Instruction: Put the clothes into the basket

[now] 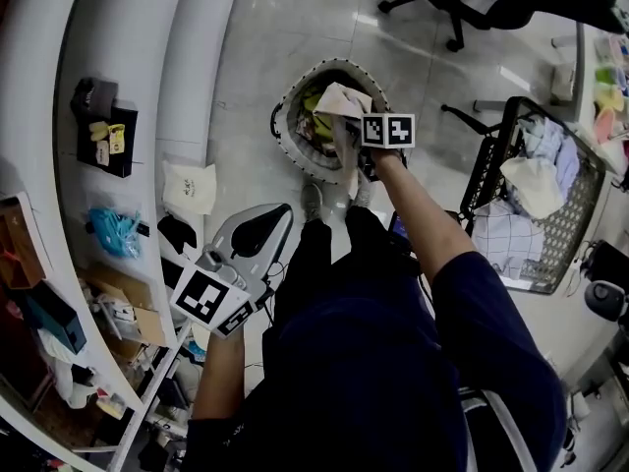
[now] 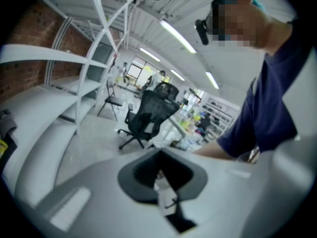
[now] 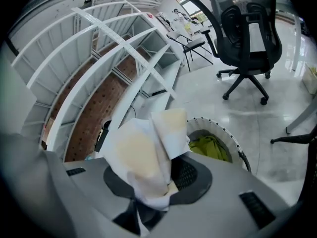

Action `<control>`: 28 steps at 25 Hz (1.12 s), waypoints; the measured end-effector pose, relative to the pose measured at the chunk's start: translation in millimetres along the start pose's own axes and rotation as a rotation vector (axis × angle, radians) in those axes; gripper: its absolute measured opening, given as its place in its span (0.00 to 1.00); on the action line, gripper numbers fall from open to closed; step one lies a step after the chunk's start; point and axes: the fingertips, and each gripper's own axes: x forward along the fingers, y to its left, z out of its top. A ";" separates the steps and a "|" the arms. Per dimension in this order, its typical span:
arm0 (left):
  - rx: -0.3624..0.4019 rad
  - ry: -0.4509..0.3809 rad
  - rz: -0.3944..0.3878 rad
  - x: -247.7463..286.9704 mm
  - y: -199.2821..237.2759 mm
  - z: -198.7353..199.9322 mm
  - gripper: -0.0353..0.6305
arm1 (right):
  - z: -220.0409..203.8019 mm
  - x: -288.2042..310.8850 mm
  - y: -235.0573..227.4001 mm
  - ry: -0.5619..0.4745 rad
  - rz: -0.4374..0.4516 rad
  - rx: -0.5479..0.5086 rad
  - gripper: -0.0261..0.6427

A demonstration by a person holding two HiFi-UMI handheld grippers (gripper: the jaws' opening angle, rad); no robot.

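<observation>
Closest to the camera is the person's dark blue shirt (image 1: 393,362), filling the bottom of the head view. Two arms reach out from it.

At 12 o'clock, the right gripper (image 1: 346,138) is squeezing a white and cream cloth (image 1: 339,101). It holds the cloth right above the round white basket (image 1: 283,138) on the floor. In the right gripper view, the jaws of the right gripper (image 3: 146,205) pinch the bottom of the cloth (image 3: 141,157), and the rest sticks up in folds. Past it, at 3 o'clock, is the basket's rim (image 3: 225,133). A green piece of clothing (image 3: 210,148) lies inside the basket.

At 9 o'clock in the head view, the left gripper (image 1: 263,229) is low and near the white shelves (image 1: 128,116). Its jaws are closed together, and it carries no clothes. In the left gripper view the left gripper (image 2: 163,182) points out over the room, toward a black office chair (image 2: 148,115).

At 3 o'clock in the head view stands a black wire cart (image 1: 580,214) with more clothes (image 1: 536,180) piled in it. The person's shoes (image 1: 312,201) stand just beside the basket, at 6 o'clock from it.
</observation>
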 end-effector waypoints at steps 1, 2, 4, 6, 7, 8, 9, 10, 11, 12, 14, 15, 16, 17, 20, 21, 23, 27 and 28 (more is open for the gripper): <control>-0.006 0.003 0.001 0.1 0.6 -2.0 0.06 | -1.0 2.1 -3.9 0.003 -0.005 0.011 0.22; -0.011 0.006 0.003 0.2 1.4 -4.1 0.06 | -2.0 4.2 -7.6 0.005 -0.010 0.022 0.22; -0.021 0.012 0.007 0.4 3.6 -7.7 0.06 | -3.6 8.9 -13.4 0.008 -0.019 0.039 0.22; -0.031 0.015 0.010 0.5 5.5 -10.7 0.06 | -5.3 13.6 -15.9 0.016 -0.021 0.049 0.22; -0.036 0.017 0.011 0.8 6.2 -12.1 0.06 | -6.3 16.1 -16.8 0.022 -0.021 0.051 0.22; -0.040 0.018 0.011 1.1 6.9 -13.6 0.06 | -7.4 18.8 -18.0 0.029 -0.023 0.051 0.22; -0.043 0.020 0.011 1.6 7.7 -15.0 0.06 | -8.5 21.5 -19.4 0.034 -0.026 0.050 0.22; -0.045 0.022 0.011 2.0 8.5 -16.3 0.06 | -9.1 24.4 -20.8 0.038 -0.031 0.050 0.22; -0.048 0.023 0.011 2.3 9.2 -17.5 0.06 | -9.5 27.0 -22.2 0.039 -0.035 0.050 0.22; -0.051 0.024 0.013 2.3 9.9 -18.8 0.06 | -9.9 29.4 -23.5 0.040 -0.040 0.049 0.22; -0.058 0.027 0.016 1.5 11.2 -21.1 0.06 | -11.3 33.7 -26.4 0.044 -0.053 0.044 0.23; -0.061 0.028 0.017 0.7 11.8 -22.0 0.06 | -12.6 36.0 -28.1 0.053 -0.064 0.039 0.23; -0.063 0.029 0.018 -0.2 12.5 -22.8 0.06 | -14.7 39.0 -30.2 0.068 -0.077 0.031 0.25; -0.065 0.031 0.020 -1.1 13.2 -23.5 0.06 | -17.6 42.5 -32.5 0.089 -0.090 0.021 0.25; -0.070 0.038 0.024 -2.3 15.4 -26.3 0.06 | -27.9 50.4 -38.8 0.154 -0.105 0.002 0.41; -0.072 0.039 0.024 -2.3 16.3 -27.1 0.06 | -28.3 50.3 -40.0 0.160 -0.108 -0.003 0.42; -0.072 0.039 0.021 -2.0 18.4 -27.8 0.06 | -23.9 47.6 -38.8 0.151 -0.115 -0.033 0.42; -0.067 0.030 0.001 1.9 17.7 -23.9 0.06 | -18.6 36.8 -27.6 0.119 -0.084 -0.040 0.42; -0.062 0.026 -0.006 3.3 16.9 -21.5 0.06 | -18.2 32.8 -24.3 0.109 -0.071 -0.032 0.41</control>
